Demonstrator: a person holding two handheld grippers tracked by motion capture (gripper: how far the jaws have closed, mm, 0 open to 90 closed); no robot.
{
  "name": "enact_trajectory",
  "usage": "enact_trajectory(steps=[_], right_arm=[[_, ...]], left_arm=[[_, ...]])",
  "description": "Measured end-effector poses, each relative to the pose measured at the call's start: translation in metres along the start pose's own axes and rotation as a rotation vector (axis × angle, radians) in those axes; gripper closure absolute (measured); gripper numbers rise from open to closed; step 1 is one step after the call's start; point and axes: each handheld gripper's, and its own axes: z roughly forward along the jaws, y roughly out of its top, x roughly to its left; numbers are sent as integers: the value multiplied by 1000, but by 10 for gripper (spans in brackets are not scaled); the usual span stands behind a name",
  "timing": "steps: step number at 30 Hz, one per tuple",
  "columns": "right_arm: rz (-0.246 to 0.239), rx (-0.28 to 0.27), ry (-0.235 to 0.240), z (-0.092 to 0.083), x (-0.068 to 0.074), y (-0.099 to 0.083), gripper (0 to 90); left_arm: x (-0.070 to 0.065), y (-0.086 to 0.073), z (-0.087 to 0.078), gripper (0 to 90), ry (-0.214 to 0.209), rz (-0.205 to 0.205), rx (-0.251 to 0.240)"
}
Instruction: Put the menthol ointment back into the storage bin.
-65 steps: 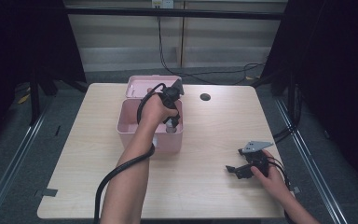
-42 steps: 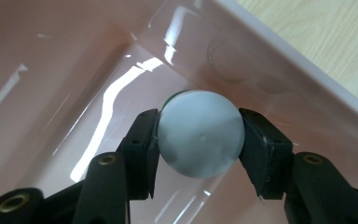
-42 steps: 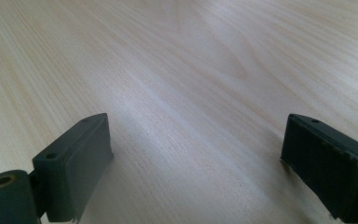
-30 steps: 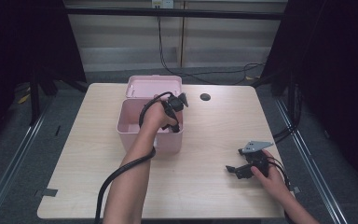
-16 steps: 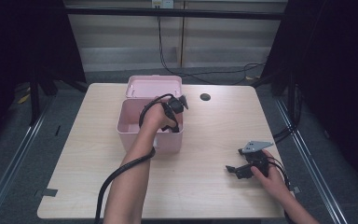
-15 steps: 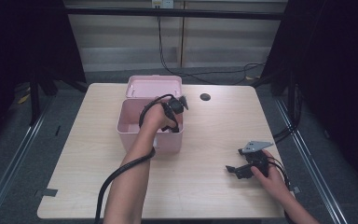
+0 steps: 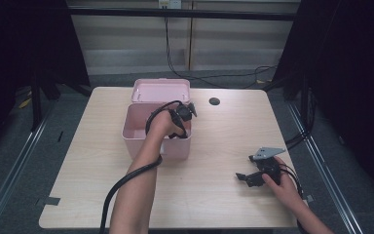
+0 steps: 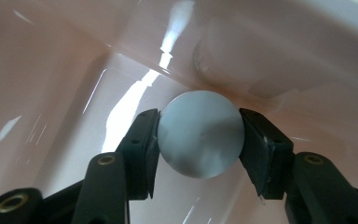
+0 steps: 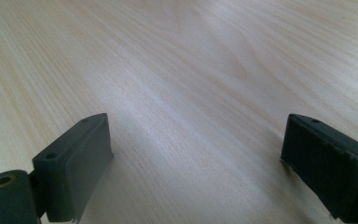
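A pink box [image 7: 141, 139] with its lid [image 7: 160, 90] swung back stands on the table's far left-middle. My left gripper [image 7: 175, 131] reaches down into the box from above. Seen from the left gripper view, its jaws are shut on a pale grey round disc [image 8: 200, 134], which is held just above the box's glossy pink floor [image 8: 121, 88] near an inner wall. My right gripper [image 7: 246, 178] rests low over the bare wood [image 9: 191, 70] at the table's front right, jaws wide open with nothing between them.
The light wooden table [image 7: 87, 195] has a dark round hole [image 7: 214, 101] near its far edge. A black cable [image 7: 112, 200] trails from my left gripper along the forearm. Dark frames and floor rails flank the table on both sides.
My left gripper has sunk from above the box's rim down into the box over the last couple of seconds. The right gripper has stayed where it was.
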Motion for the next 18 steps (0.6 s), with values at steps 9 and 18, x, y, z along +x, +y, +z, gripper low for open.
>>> enact_trajectory(steps=[9,18], right_arm=[[2,2,-1,0,0,0,80],[2,2,-1,0,0,0,80]], left_arm=[[2,0,-1,495,-9,3,-28],[1,0,-2,483,-10,-1,-30]])
